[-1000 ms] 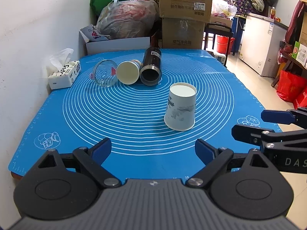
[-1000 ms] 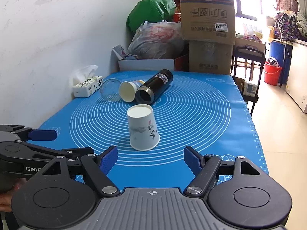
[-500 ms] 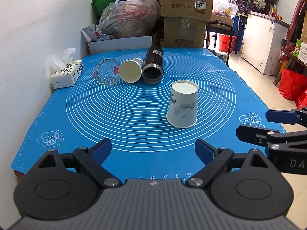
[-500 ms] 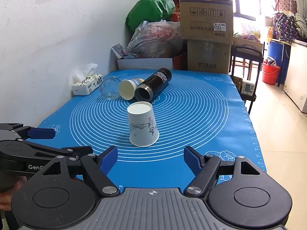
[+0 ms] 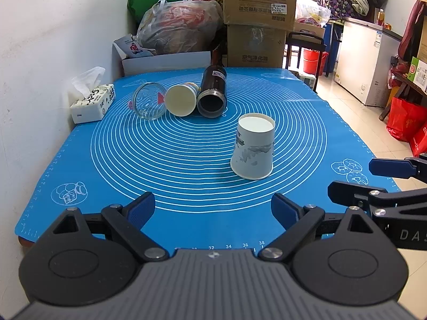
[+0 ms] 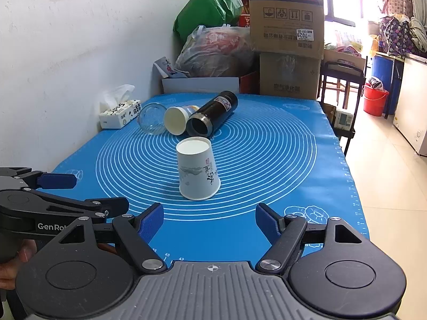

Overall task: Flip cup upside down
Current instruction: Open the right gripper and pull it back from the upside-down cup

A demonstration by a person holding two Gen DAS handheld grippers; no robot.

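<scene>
A white paper cup (image 5: 253, 146) with grey print stands upside down on the blue mat (image 5: 186, 154), rim on the mat; it also shows in the right wrist view (image 6: 198, 170). My left gripper (image 5: 213, 209) is open and empty near the mat's front edge, short of the cup. My right gripper (image 6: 209, 221) is open and empty, also short of the cup. Each gripper shows from the side in the other's view: the right one (image 5: 384, 181) and the left one (image 6: 64, 192).
At the mat's back lie a glass jar (image 5: 146, 104), a second paper cup (image 5: 181, 103) and a black flask (image 5: 213, 93), all on their sides. A tissue box (image 5: 92, 104) sits by the left wall. Boxes and bags (image 5: 256, 18) stand behind the table.
Both grippers have drawn back slightly toward the front edge of the table; more of the mat's near edge shows. The cup has not moved.
</scene>
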